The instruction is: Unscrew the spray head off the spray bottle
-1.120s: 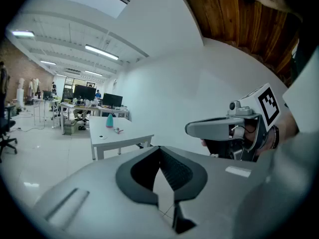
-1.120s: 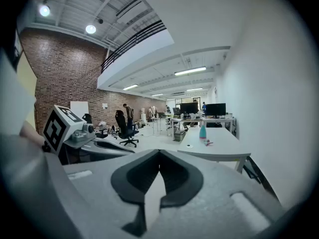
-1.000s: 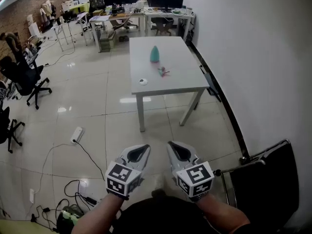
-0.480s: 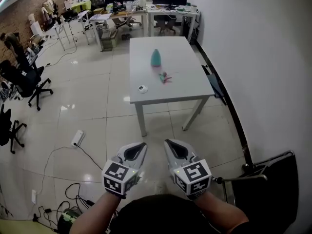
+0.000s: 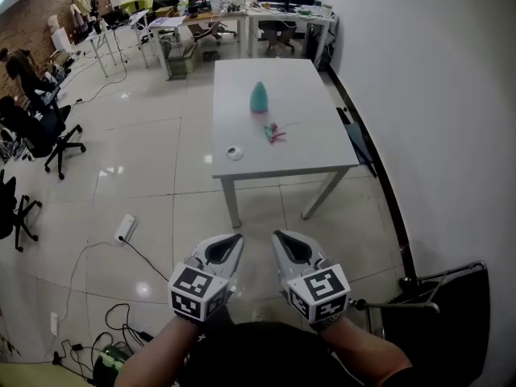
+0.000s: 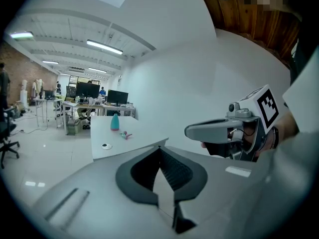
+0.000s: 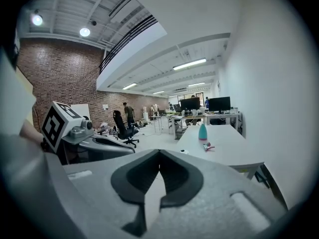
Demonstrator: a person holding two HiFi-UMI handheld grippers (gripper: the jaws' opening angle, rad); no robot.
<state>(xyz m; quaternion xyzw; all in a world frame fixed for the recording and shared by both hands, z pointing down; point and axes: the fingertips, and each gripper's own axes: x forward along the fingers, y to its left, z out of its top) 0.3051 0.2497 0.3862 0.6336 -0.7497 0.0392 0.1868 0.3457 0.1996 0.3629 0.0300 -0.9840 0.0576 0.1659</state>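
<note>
Spray bottle (image 5: pixel 258 97), teal and tapered, stands on the smooth white worktop (image 5: pixel 314 107). Across glossy floor tiles (image 5: pixel 153 184), left tongs (image 5: pixel 228 247) and right tongs (image 5: pixel 290 245) are clenched, empty.

1. Spray bottle (image 5: pixel 258 97): teal, broad at the base and tapering to a narrow top. It stands upright on the white desk (image 5: pixel 310 95), near the middle and towards the far end. No head shows on its neck (the detail is small at this range).

2. Spray head (image 5: pixel 272 132): a small pink and teal piece lying flat on the desk. It is near the bottle on the nearer side, apart from it and not touching. Its finer form is too small to tell.
</note>
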